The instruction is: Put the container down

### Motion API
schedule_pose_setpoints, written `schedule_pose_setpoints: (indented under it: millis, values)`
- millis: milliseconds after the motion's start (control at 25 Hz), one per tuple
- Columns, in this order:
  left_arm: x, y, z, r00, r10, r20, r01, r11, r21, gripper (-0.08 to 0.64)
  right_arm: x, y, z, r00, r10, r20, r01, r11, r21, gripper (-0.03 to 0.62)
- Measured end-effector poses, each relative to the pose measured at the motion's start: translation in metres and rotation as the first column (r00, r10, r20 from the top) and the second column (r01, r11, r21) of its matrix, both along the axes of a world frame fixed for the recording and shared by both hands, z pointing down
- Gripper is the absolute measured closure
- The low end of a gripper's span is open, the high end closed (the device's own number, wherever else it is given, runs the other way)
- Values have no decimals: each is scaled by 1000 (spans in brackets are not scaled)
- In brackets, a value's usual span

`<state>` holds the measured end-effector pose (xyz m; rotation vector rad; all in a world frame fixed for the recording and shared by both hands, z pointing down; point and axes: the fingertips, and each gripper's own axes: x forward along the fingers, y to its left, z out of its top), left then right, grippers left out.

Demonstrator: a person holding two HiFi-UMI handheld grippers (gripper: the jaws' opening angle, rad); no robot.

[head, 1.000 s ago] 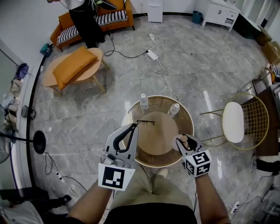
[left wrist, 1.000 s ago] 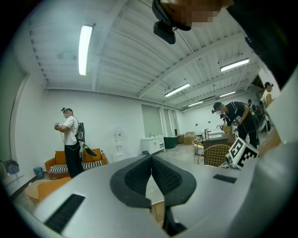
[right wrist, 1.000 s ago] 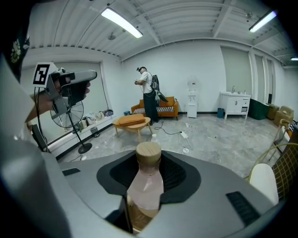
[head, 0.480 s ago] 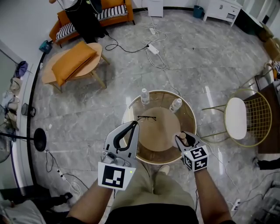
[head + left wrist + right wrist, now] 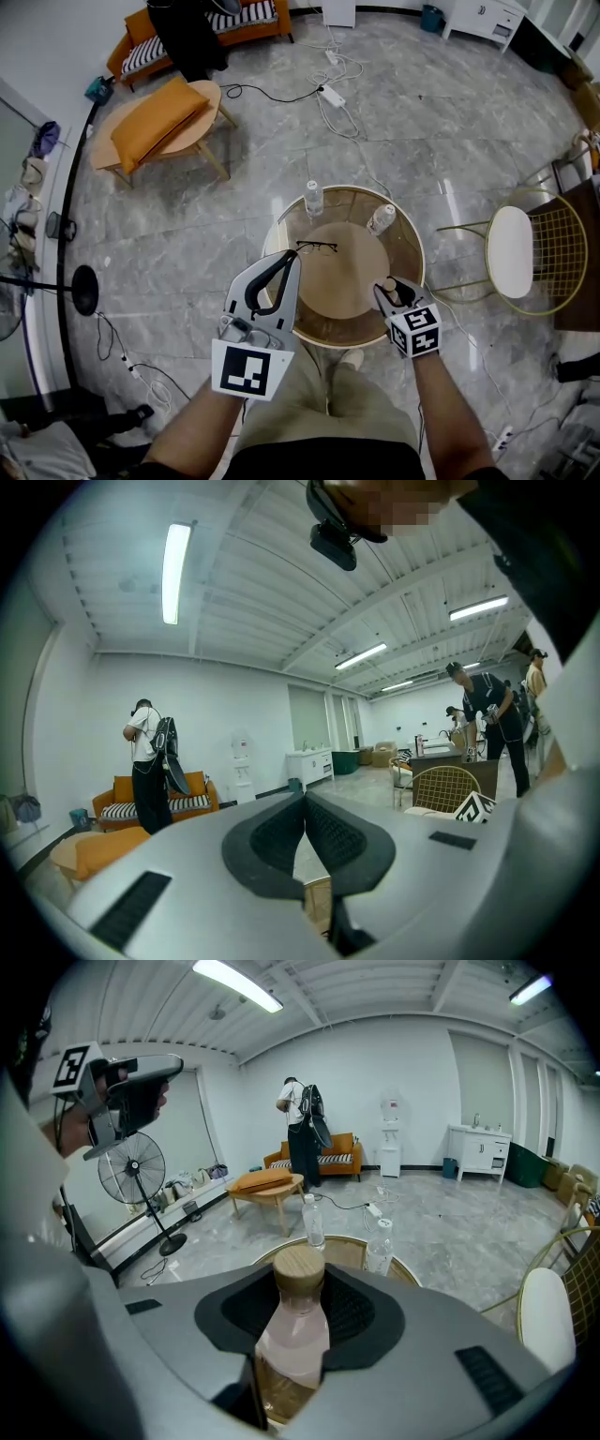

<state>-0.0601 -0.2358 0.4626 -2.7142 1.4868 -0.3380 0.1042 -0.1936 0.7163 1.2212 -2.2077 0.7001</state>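
Observation:
A small container with a pale pink body and a round wooden lid point(image 5: 299, 1273) is clamped between the dark pads of my right gripper point(image 5: 298, 1326). In the head view the right gripper point(image 5: 394, 292) holds that container point(image 5: 390, 284) over the near right rim of the round gold-rimmed table point(image 5: 281, 225). I cannot tell whether its base touches the table. My left gripper point(image 5: 291, 258) hovers at the table's near left edge. Its jaws are shut with nothing between them, and its pads meet in the left gripper view point(image 5: 305, 829).
Two clear water bottles point(image 5: 314, 199) point(image 5: 382, 218) stand at the table's far side, and a pair of glasses point(image 5: 317, 247) lies near its middle. A gold wire chair point(image 5: 514, 251) is on the right. A low table with an orange cushion point(image 5: 159, 127) and floor cables point(image 5: 330, 94) lie beyond.
The head view has drifted, so the table sits slightly higher in frame. The right gripper stays shut on the container at the table's near right rim. The left gripper stays shut.

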Motion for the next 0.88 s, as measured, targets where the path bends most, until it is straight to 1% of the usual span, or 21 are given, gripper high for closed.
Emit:
schedule_pose_setpoints:
  millis: [200,480,880]
  values:
    - [7,-7,10,1000,1,-5,-1,1000,-4,545,1,-3,21,1000,5,-4,-5,1000,-15,442]
    - [18,-11,21,1000,6,-18,-6,1000,-13,545,7,-4,51,1000,22,-4,-22,998,-57,442]
    - [21,-22,38,1000,10,4,-10,1000,-23,545,14,-13,101,999,30,-31,-34,993,-115,441]
